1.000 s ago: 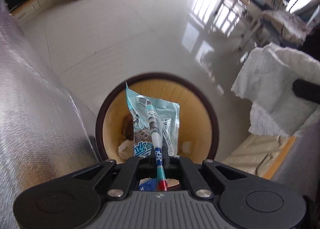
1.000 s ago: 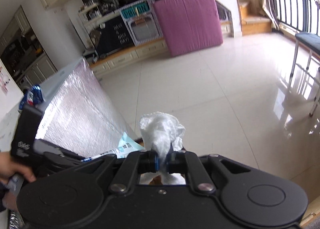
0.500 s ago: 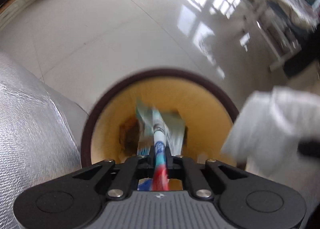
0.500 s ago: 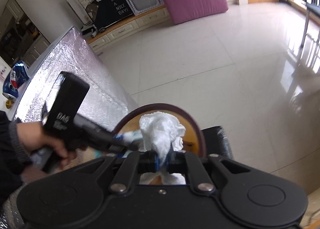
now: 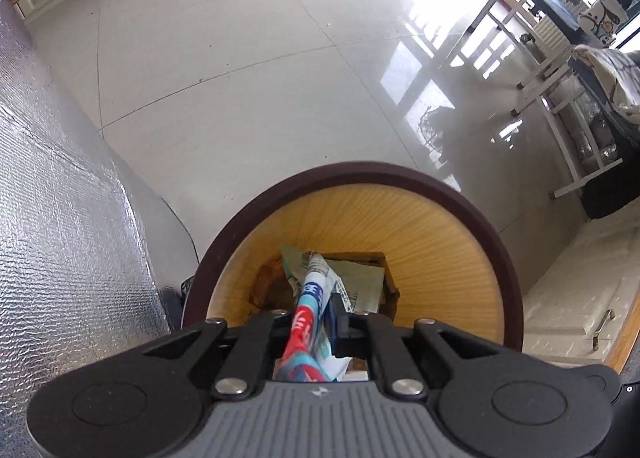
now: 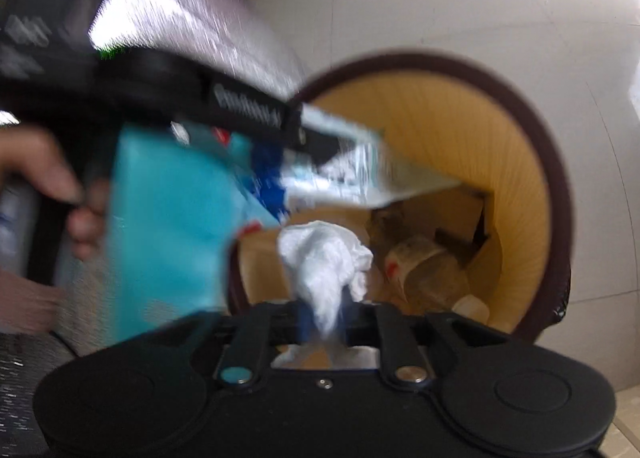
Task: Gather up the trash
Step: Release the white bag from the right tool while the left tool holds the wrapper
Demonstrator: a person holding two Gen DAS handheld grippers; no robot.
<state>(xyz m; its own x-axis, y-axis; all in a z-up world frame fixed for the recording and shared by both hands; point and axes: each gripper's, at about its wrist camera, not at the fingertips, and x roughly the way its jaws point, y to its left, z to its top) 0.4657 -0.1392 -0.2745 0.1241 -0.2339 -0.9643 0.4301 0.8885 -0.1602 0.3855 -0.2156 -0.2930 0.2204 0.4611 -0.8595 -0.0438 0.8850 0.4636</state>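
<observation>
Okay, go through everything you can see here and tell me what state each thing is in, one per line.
left gripper: over the bin, wrapper between its jaws, gap showing on one side
right gripper: jaws opening, tissue between them
snack wrapper: hanging into the bin mouth, not dropped
tissue: crumpled, above the bin opening
trash bin: open, partly filled with trash

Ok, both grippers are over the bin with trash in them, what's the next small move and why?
Probably just open both the rest of the way. The right gripper is opening with the crumpled tissue between its jaws, and the left gripper has loosened around the snack wrapper. Both hang inside the bin rim, so they should drop in.
</observation>
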